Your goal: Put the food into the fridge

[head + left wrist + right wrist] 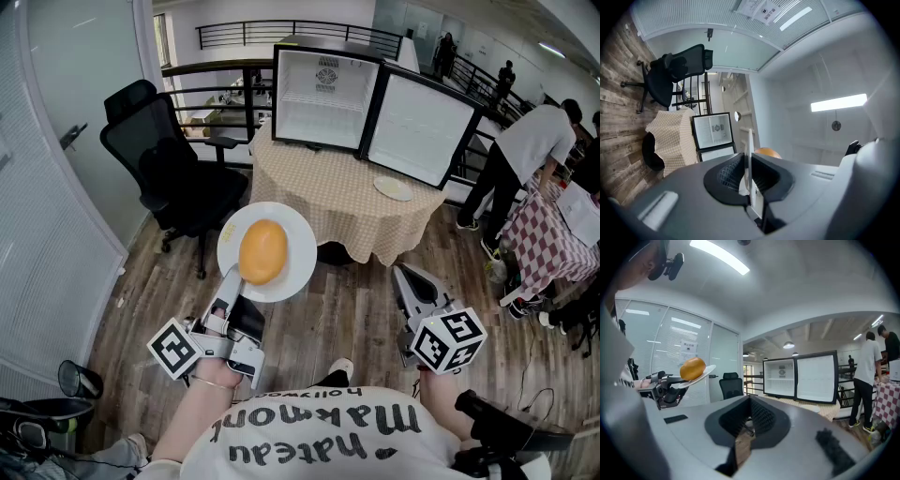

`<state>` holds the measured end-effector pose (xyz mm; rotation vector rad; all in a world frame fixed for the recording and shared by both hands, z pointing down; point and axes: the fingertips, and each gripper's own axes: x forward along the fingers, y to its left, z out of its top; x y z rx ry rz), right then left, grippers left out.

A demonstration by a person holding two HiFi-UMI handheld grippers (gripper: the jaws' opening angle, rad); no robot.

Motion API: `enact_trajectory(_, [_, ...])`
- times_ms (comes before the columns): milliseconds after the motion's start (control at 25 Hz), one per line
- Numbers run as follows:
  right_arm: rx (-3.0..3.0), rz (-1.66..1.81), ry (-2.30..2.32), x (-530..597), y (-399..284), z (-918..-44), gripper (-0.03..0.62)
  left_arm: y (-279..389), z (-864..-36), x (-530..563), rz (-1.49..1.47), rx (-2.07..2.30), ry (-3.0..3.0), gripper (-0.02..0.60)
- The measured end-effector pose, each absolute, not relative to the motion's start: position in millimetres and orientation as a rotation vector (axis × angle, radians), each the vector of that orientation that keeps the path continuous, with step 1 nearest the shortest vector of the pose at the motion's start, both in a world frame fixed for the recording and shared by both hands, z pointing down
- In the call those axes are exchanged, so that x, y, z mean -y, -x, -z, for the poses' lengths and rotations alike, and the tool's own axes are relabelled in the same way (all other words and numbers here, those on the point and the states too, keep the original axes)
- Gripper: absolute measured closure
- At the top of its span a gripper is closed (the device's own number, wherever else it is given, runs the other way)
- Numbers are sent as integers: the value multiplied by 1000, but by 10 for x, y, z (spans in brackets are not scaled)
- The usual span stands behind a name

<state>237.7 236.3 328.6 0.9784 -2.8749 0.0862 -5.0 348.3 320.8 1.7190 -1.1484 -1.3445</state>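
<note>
Currently the left tongs [234, 283] are clenched on the near rim of a white plate [292, 236]. The left gripper view shows the rim edge-on between the jaws. A golden bun [263, 251], or similar round food, sits loose mid-plate.

Handling guess:
- The plate is stiff, glazed and breakable.
- A rim-only hold leaves the load cantilevered.
- The bun looks light and could roll or slide if the plate tilts, so keep it level.
- Taking the rim is the sensible hold; no need to touch the food.

The right tongs [412, 281] look closed together with nothing in them, hanging low at the person's right.

The mini fridge [325, 98], door open, stands well ahead on a bench [328, 202] with a checked cloth. A small plate [393, 188] lies beside it.

Writing:
- The shirt [319, 431] print is upside down, roughly "Makmont" and "hollywood".
- The fridge's inner label is too small to read.
</note>
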Motion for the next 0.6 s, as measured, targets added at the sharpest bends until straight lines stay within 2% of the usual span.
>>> enact_trajectory(600, [2881, -185, -948, -2035, -2085, -3518, 579, 177, -3374, -3124, 1309, 1124, -1706, 566])
